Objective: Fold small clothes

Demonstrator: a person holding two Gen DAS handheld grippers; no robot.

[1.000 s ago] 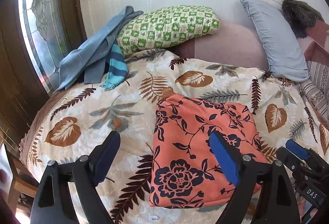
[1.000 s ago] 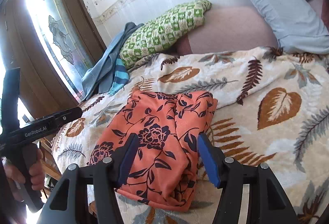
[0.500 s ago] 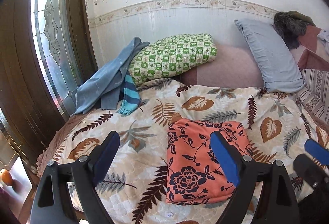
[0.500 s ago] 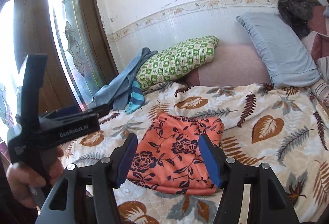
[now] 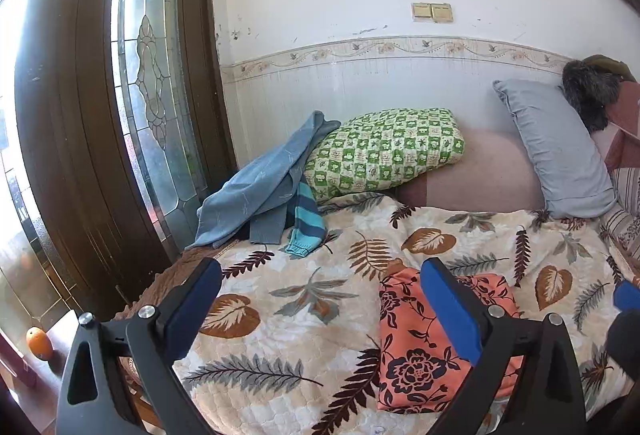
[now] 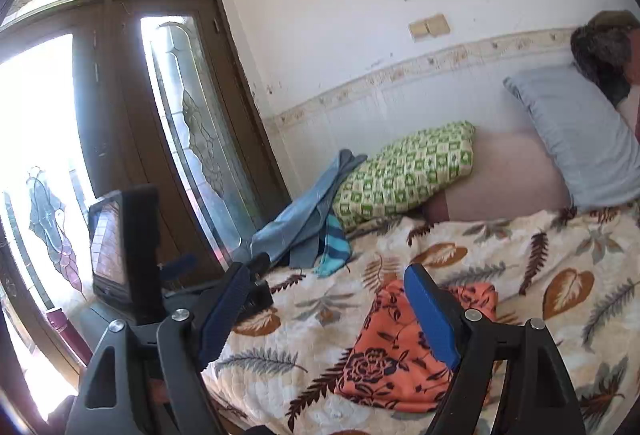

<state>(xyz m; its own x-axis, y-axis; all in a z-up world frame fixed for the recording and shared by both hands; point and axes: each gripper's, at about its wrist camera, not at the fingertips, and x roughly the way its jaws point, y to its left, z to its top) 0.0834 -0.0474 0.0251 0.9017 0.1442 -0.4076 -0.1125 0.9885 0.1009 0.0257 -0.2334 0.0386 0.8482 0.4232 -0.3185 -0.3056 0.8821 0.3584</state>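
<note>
Left gripper (image 5: 320,305) wide, nothing between its jaws, just been opening. Right gripper (image 6: 326,309) same. Folded orange floral cloth (image 5: 412,339) lies flat near on leaf-print quilted bed (image 5: 304,319). Green checked pillow (image 5: 384,151) far, against wall.

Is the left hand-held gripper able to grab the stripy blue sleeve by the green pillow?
Probably yes. The left hand-held gripper is open and empty, and only bare leaf-print blanket lies between it and the striped sleeve; it must move forward.

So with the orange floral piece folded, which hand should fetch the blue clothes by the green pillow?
Probably left: the left tongs stand open and empty, on the side of the blue clothes; the right tongs sit farther over.
</note>
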